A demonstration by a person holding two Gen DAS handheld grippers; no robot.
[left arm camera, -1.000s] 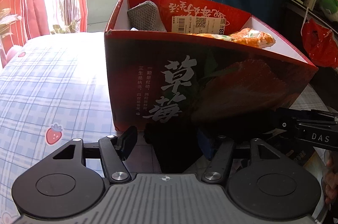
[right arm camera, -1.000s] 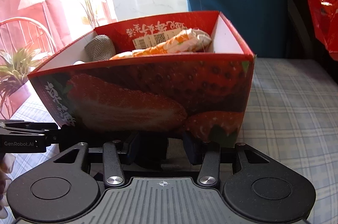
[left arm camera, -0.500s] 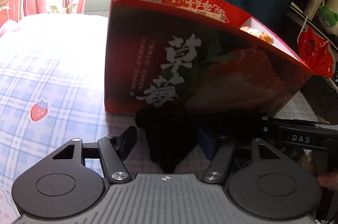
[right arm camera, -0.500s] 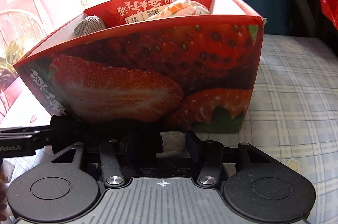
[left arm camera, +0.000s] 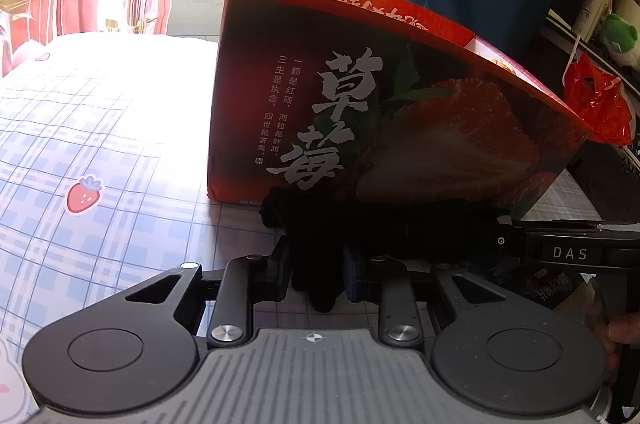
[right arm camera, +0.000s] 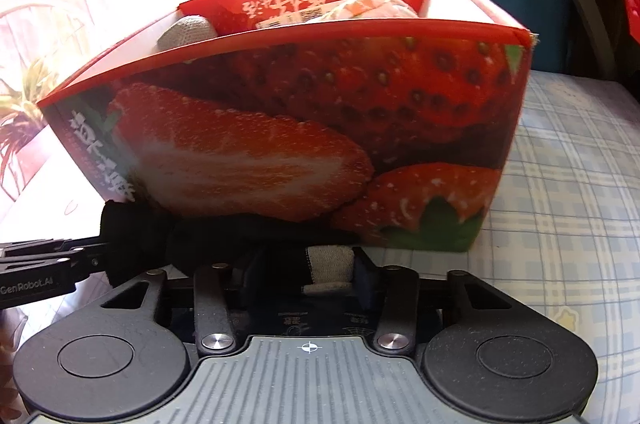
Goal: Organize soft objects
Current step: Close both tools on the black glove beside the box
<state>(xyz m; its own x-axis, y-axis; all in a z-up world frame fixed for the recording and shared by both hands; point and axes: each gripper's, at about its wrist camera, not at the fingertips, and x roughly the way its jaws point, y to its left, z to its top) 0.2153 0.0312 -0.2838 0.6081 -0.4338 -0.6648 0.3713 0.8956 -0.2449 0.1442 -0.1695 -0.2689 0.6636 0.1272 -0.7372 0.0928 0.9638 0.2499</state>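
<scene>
**A:** What do you have on the feeds, biggest thing first?

**B:** I see the bed sheet (left arm camera: 100,128), a pale blue check with little strawberry prints, under everything. On it stands the red strawberry box (left arm camera: 380,112), open at the top and filling most of both views. In my right wrist view a grey knitted item (right arm camera: 188,32) and an orange-and-white soft item (right arm camera: 372,10) peek over its rim, near the far wall.

**A:** And the piece you are working on?

**B:** That is the black cloth (left arm camera: 320,236). It lies on the sheet right against the foot of the box's near wall, stretched along it between my two tools. Its right end has a grey patch (right arm camera: 330,262), which only the right view shows.

**A:** The left gripper?

**B:** On the left gripper (left arm camera: 316,270) the jaws are closing, and the left end of the black cloth bunches between them; the pads look to be pressing on it from both sides.

**A:** The right one?

**B:** The right gripper (right arm camera: 306,276) has its jaws closing too, with the grey-patched end of the cloth sitting between them. I cannot tell for sure whether both pads bear on it; the right pad seems to touch the patch.

**A:** Anything smaller?

**B:** A red plastic bag (left arm camera: 596,104) hangs off to the right, and a green plush toy (left arm camera: 618,34) sits above it.
</scene>
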